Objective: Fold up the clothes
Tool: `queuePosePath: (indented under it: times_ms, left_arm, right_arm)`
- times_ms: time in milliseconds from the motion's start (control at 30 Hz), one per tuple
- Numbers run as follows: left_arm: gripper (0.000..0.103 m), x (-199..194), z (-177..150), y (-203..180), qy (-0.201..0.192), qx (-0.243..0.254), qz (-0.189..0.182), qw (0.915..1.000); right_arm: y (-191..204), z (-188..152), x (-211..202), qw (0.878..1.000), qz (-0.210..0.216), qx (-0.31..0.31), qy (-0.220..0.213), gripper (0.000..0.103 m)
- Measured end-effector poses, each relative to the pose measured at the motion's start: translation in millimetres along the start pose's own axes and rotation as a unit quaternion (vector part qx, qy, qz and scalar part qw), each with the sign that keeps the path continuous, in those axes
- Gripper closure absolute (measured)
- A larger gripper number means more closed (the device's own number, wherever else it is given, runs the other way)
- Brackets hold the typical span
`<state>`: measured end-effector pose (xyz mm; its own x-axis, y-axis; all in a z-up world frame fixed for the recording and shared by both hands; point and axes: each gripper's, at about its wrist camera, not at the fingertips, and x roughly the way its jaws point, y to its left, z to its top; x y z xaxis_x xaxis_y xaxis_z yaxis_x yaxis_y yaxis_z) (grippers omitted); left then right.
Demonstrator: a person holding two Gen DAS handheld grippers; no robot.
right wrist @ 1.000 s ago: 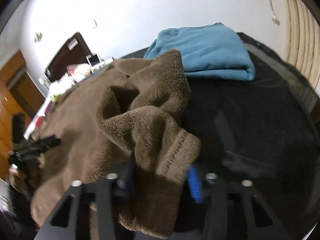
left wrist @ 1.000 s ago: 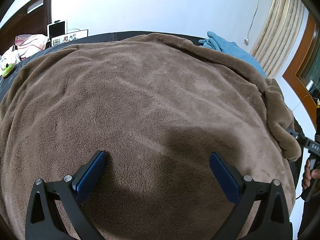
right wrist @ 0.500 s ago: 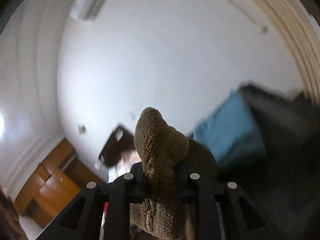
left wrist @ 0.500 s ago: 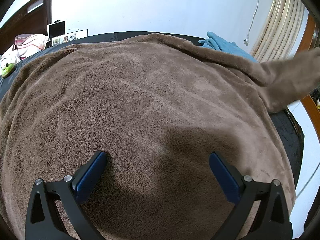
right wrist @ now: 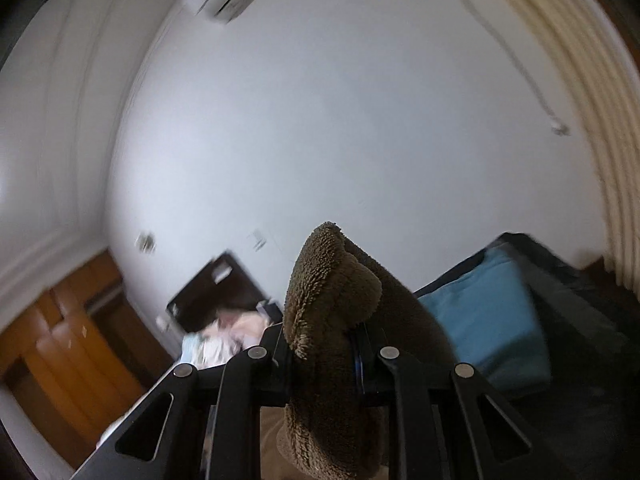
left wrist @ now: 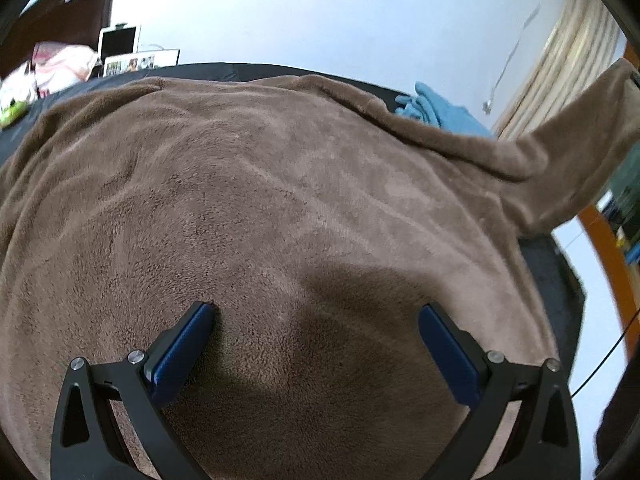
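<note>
I'm working in a white-walled bedroom, over a dark bed surface that is almost wholly covered by a brown fleece garment. From my left wrist camera the fleece lies spread flat, reaching from about nine o'clock round to three. Its far right portion, what looks like a sleeve, is lifted off the bed toward two o'clock. A folded blue cloth sits at the far edge, at about one o'clock in the left view and three o'clock in the right.

My left gripper is spread wide with nothing between its pads, tips resting on or just over the near part of the fleece; I cannot tell which. My right gripper is clenched on the bunched brown end, which stands up above the fingers.

I judge the fold barely begun: the blue piece looks finished, while the brown one has only its sleeve raised. Laying that across the body and the later folds all remain.
</note>
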<state>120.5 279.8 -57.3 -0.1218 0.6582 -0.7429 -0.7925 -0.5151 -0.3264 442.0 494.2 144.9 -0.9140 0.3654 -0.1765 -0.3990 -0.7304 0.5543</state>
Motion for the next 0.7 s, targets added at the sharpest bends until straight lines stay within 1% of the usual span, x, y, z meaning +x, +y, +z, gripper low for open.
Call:
queuePosePath:
  times_ms: [100, 167, 300, 400, 433, 467, 500, 533, 600, 633, 700]
  left_arm:
    - [0.0, -5, 2, 9, -0.007, -0.028, -0.022, 0.9993]
    - [0.0, -10, 4, 17, -0.017, -0.049, -0.023, 0.9984]
    - [0.0, -19, 6, 36, -0.035, -0.099, -0.023, 0.9942]
    - [0.0, -24, 5, 50, -0.048, -0.132, -0.025, 0.9898]
    - [0.0, -26, 5, 53, -0.052, -0.139, -0.025, 0.9886]
    - [0.0, -27, 5, 56, -0.055, -0.146, -0.026, 0.9874]
    - [0.0, -27, 5, 60, -0.056, -0.152, -0.028, 0.9863]
    - [0.0, -28, 5, 63, -0.058, -0.159, -0.03, 0.9852]
    - [0.0, -28, 4, 67, -0.058, -0.165, -0.034, 0.984]
    - [0.0, -28, 5, 67, -0.057, -0.166, -0.038, 0.9838]
    - [0.0, -27, 5, 67, -0.055, -0.165, -0.043, 0.9839]
  right_arm:
    - [36, -19, 26, 0.998, 0.024, -0.032, 0.047, 0.081]
    - [60, -37, 47, 0.994, 0.038, -0.057, 0.087, 0.081]
    - [99, -82, 99, 0.979, 0.042, -0.103, 0.171, 0.08]
    - [117, -118, 138, 0.966, 0.054, -0.108, 0.229, 0.076]
    - [119, -128, 152, 0.96, 0.064, -0.108, 0.25, 0.067]
    - [120, -137, 161, 0.955, 0.075, -0.109, 0.267, 0.043]
    - [121, -145, 171, 0.949, 0.087, -0.109, 0.283, 0.03]
    - [121, -154, 181, 0.943, 0.099, -0.11, 0.299, 0.022]
    - [123, -170, 200, 0.929, 0.122, -0.111, 0.332, 0.022]
    - [122, -176, 205, 0.925, 0.131, -0.108, 0.34, 0.022]
    - [110, -173, 207, 0.931, 0.132, -0.089, 0.327, 0.022]
